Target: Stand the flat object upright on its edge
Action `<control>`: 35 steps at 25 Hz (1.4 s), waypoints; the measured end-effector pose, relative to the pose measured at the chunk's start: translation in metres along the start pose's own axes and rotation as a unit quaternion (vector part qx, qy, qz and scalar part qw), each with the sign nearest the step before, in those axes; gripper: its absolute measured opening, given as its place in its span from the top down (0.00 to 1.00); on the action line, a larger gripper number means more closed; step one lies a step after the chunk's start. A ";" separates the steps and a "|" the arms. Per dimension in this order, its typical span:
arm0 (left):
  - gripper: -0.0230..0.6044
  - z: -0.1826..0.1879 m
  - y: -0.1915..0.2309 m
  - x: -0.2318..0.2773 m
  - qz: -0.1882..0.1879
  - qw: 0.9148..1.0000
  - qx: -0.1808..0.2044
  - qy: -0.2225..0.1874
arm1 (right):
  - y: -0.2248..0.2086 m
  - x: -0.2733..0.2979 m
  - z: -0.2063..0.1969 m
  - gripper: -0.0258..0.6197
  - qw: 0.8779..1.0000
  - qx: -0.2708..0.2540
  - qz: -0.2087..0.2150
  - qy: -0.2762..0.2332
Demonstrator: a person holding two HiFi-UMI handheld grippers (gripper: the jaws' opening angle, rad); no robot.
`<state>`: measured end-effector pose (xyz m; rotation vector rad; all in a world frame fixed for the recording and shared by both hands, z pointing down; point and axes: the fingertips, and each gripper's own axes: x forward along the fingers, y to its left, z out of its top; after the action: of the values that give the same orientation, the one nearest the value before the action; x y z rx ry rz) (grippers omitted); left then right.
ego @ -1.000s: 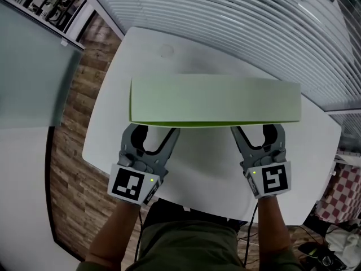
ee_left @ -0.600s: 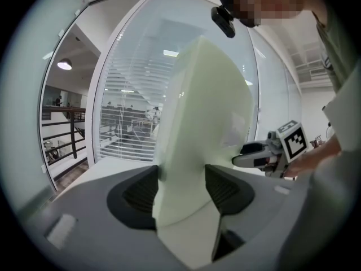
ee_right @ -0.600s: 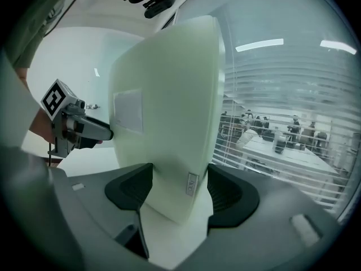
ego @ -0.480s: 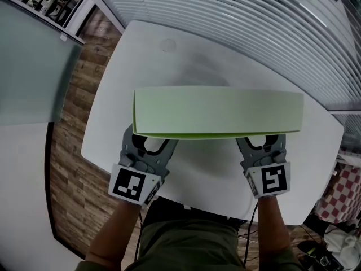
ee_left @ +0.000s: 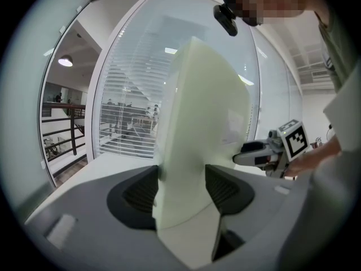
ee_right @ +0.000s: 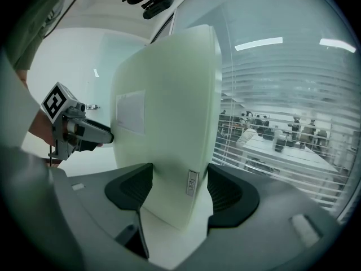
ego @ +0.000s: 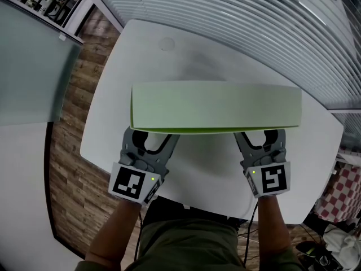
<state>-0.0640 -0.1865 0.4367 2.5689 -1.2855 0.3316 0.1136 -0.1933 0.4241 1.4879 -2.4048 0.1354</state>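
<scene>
Against the frame one second earlier, the board [ego: 214, 106] lies lower in the head view and hides more of both sets of fingers. Against the half-second frame it sits slightly higher. The grippers keep nearly the same places at lower centre.

The pale green board spans the middle of the frame above the white table [ego: 141, 55]. Its long axis runs left to right, its broad face is turned up toward the camera, and a darker green strip runs along its lower edge. The left gripper [ego: 151, 136] takes it near the lower left corner, the right gripper [ego: 260, 135] near the lower right. In each gripper view the board fills the gap between the jaws, which stand wide with both pads [ee_left: 142, 192] pressed against it, so each has hold of the board. Holding at two well-separated points along one long edge probably stops the board twisting and lets both hands pivot it together. Whether any edge rests on the table cannot be told. With so much of the face showing from above, the board seems tilted and not yet fully upright.

Both forearms [ego: 110, 236] reach up from the bottom of the frame, roughly parallel with wrists straight. The grippers point away from the person, and the marker cubes [ego: 131, 184] face the camera.
</scene>
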 end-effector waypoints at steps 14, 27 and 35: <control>0.58 -0.004 0.003 0.000 0.005 1.000 -0.005 -0.004 | 0.004 0.001 -0.004 0.48 1.000 0.001 0.007 0.002; 0.58 -0.012 0.001 -0.005 -0.001 1.000 -0.010 0.002 | 0.007 -0.004 -0.007 0.48 1.000 0.006 0.006 0.003; 0.58 -0.011 -0.003 -0.009 -0.003 1.000 -0.011 0.004 | 0.003 -0.011 -0.006 0.48 1.000 0.014 0.000 0.005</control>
<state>-0.0680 -0.1751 0.4437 2.5496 -1.2697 0.3245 0.1167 -0.1815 0.4266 1.4960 -2.4046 0.1767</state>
